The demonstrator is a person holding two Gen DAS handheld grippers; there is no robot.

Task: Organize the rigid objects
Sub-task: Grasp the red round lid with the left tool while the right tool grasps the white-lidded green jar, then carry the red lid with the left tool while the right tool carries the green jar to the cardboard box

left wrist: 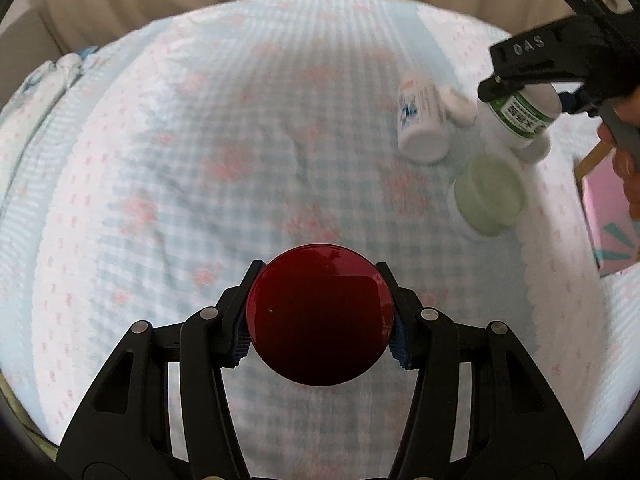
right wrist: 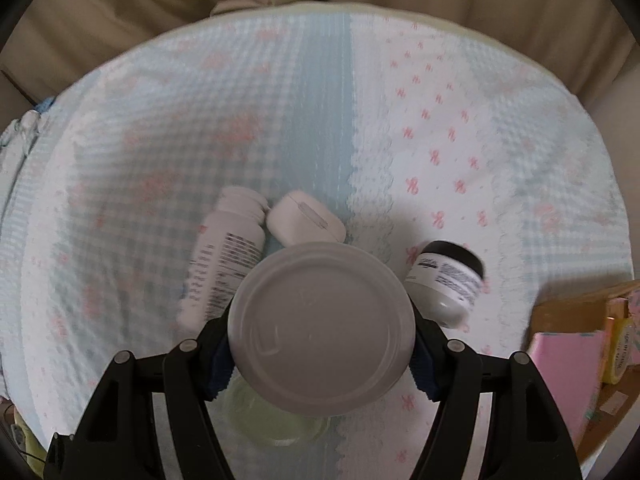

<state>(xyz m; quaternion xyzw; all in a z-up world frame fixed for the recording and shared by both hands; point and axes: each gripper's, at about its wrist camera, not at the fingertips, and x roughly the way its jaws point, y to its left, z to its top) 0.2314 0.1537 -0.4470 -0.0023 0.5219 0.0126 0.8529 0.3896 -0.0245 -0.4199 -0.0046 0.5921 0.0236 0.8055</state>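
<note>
My left gripper [left wrist: 320,316] is shut on a dark red round-topped container [left wrist: 320,314], held above the quilted bed cover [left wrist: 200,160]. My right gripper [right wrist: 322,344] is shut on a white bottle with a green label; its grey-white round end [right wrist: 322,328] faces the camera. The left wrist view shows that bottle [left wrist: 524,114] in the right gripper [left wrist: 520,84] at the far right. A white pill bottle [left wrist: 420,120] [right wrist: 224,260] lies on its side. A pale green jar [left wrist: 488,196] [right wrist: 276,420] sits under the held bottle.
A small white case [right wrist: 306,220] lies by the pill bottle. A white jar with a black lid [right wrist: 448,280] lies on its side to the right. A pink box [right wrist: 568,372] and cardboard [right wrist: 576,308] sit at the right edge. Beige fabric [right wrist: 160,8] lies beyond the cover.
</note>
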